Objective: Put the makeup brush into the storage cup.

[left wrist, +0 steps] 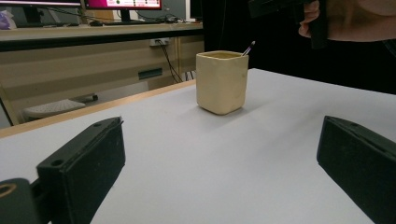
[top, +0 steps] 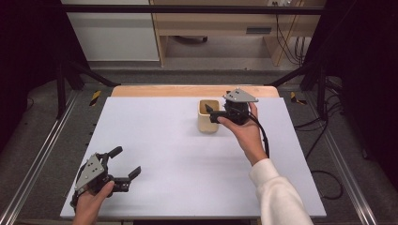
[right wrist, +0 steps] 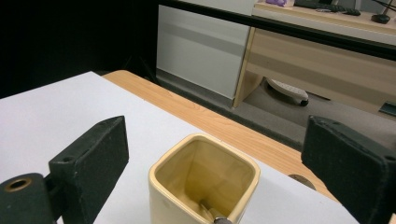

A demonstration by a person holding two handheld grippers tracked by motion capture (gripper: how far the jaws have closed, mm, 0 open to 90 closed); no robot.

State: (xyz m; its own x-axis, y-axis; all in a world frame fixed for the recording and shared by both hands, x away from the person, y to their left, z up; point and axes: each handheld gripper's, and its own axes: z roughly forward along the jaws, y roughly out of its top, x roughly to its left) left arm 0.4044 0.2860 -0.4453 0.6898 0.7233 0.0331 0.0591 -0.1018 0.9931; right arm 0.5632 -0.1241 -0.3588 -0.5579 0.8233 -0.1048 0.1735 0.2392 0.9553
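A person's right gripper (top: 210, 112) hovers with jaws spread wide and empty just above a cream, square-sided ceramic cup (top: 208, 116) that stands near the far edge of the white table (top: 155, 140) with a pen (left wrist: 248, 48) inside, while the left gripper (top: 126, 163), also wide open, rests at the near left corner.

The high view looks forward and down from above the near edge of the table (top: 155, 140), taking in its whole white top and the floor beyond. The left gripper view sits low at the near left corner, almost level with the tabletop, and faces far and right toward the cream cup (left wrist: 222, 81), well off. The right gripper view hangs just above that cup (right wrist: 204, 179), close, looking down into it and past the far edge. All three views share the cup.
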